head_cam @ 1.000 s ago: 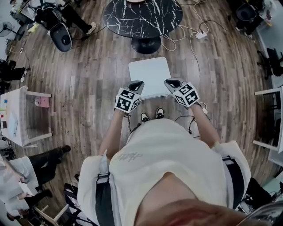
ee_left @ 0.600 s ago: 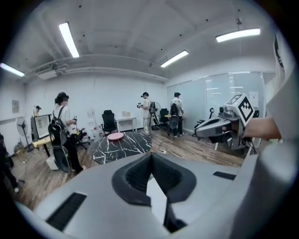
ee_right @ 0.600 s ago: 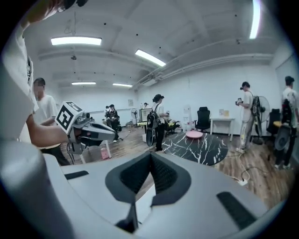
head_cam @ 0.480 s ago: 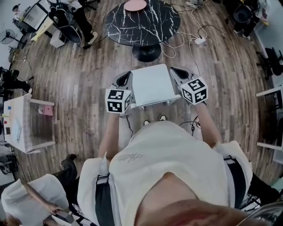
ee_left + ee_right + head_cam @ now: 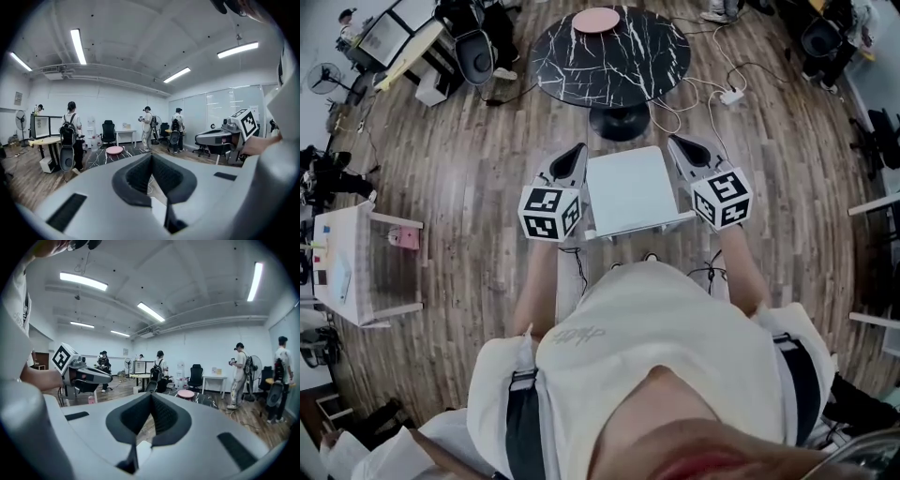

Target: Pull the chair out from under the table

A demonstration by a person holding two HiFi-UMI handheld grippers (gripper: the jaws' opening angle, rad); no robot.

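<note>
I see one white chair in the middle of the frame, clear of the one round black worktop at the top. One pink plate sits on that worktop. My left gripper and right gripper are just beside the chair, one on each side. Both have their fingers clenched on nothing.

Chair seat white. Table black, white veining; pink disc. Floor brown planks. Your left gripper and right gripper: grey, black-and-white square markers.
</note>
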